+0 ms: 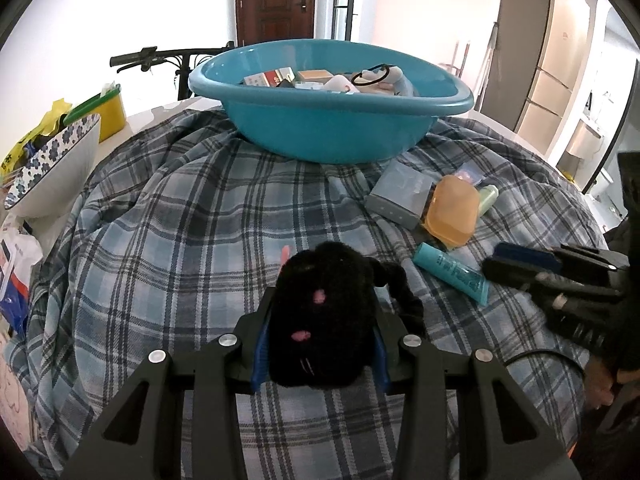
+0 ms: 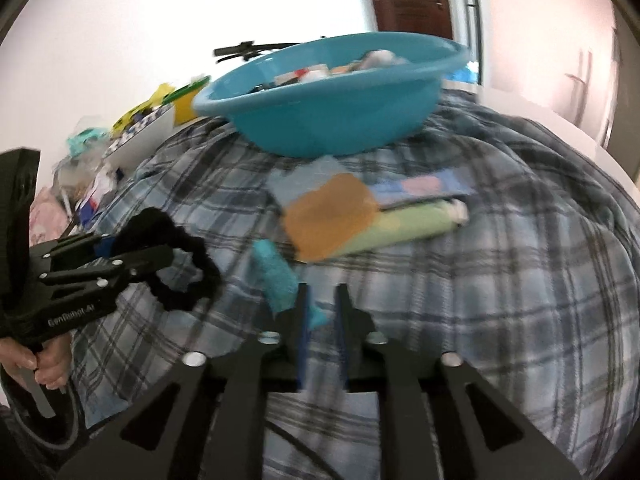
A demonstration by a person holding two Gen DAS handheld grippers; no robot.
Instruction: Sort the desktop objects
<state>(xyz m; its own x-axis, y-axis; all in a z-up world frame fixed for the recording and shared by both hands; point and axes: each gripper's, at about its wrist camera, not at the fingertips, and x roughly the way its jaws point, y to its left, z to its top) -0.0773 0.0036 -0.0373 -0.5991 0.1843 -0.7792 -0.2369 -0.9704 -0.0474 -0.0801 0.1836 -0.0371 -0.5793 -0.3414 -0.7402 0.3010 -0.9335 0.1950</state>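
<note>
A fuzzy black plush toy (image 1: 320, 316), soft and shaggy with small pink marks, sits clamped between the blue pads of the left gripper (image 1: 320, 344), low over the rumpled blue plaid cloth (image 1: 168, 232). From the right wrist view the toy's looped black tail (image 2: 188, 276) hangs out in front of that gripper.

The right gripper (image 2: 322, 320) stands narrowly parted with nothing pressed between its pads; the glossy teal tube (image 2: 276, 276) lies just ahead of them, blurred.

Beyond it, toward the far right, lie a translucent orange case (image 1: 452, 210), a grey box (image 1: 400, 194) and a pale green tube (image 2: 404, 220), close together. The smooth round teal basin (image 1: 328, 120) sits at the far edge, already heaped with small items. Bare plaid cloth lies open on the left, up to a flowered bowl (image 1: 52, 168) at the cloth's left edge.
</note>
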